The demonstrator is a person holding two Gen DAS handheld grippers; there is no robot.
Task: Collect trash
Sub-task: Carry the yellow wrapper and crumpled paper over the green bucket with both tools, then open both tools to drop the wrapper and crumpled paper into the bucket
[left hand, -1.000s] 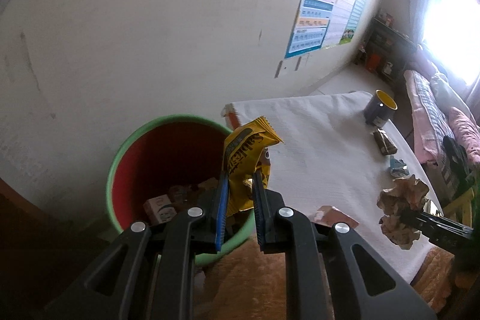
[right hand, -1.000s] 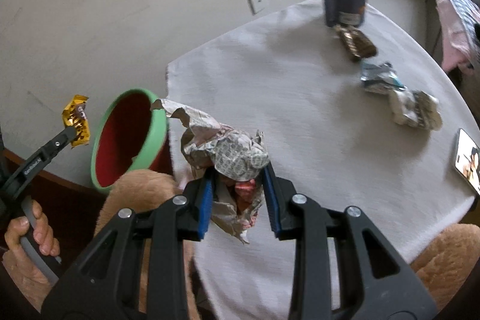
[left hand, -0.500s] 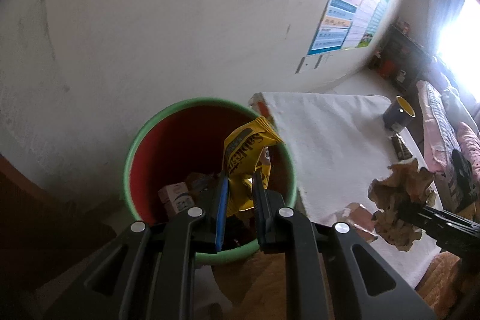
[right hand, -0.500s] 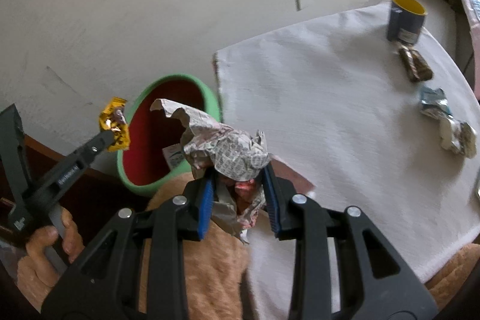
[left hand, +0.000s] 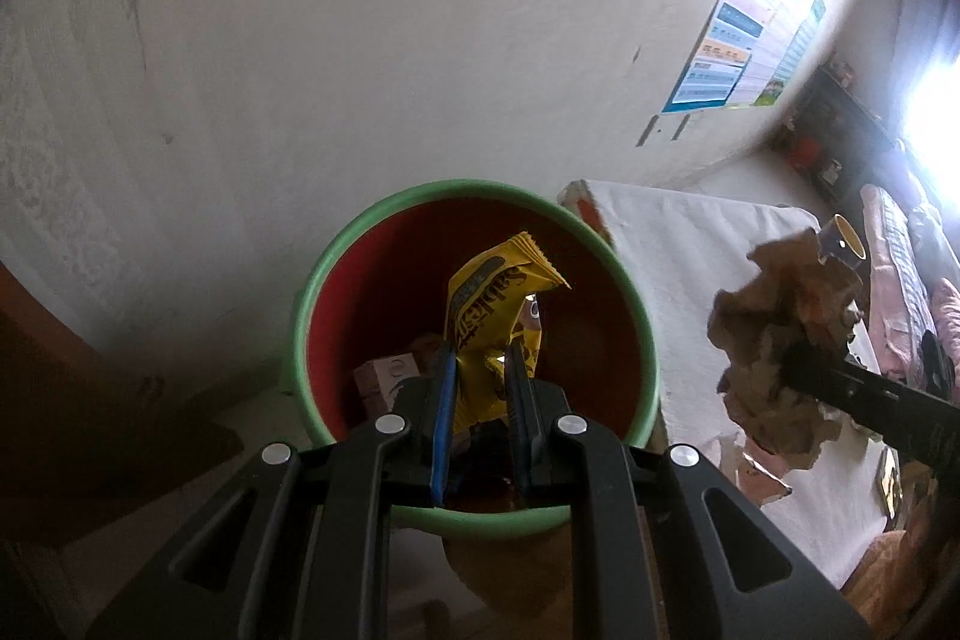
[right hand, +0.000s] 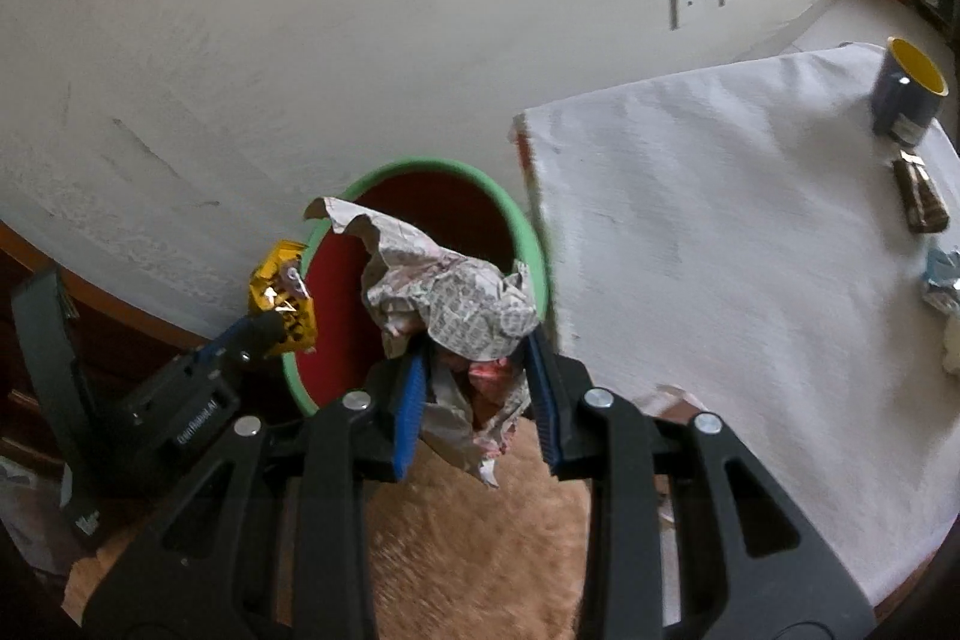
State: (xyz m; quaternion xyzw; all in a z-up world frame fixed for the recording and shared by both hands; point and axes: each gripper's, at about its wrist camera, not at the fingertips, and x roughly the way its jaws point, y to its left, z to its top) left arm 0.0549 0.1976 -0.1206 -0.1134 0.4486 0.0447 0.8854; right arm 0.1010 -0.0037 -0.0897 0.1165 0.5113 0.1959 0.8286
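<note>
My left gripper is shut on a yellow snack wrapper and holds it over the mouth of a red bin with a green rim. The bin holds a small carton and other scraps. My right gripper is shut on a crumpled paper ball, held above the bin's right rim. The left gripper and its wrapper show at the bin's left edge in the right wrist view. The paper ball shows to the bin's right in the left wrist view.
A table with a white cloth stands right of the bin. On it are a blue mug with yellow inside, a brown bar wrapper and a silver wrapper. A white wall is behind the bin. A tan fuzzy surface lies below.
Both grippers have moved left from the table toward the bin. The yellow wrapper is now over the bin's mouth, and the paper ball has come to the bin's right rim.
</note>
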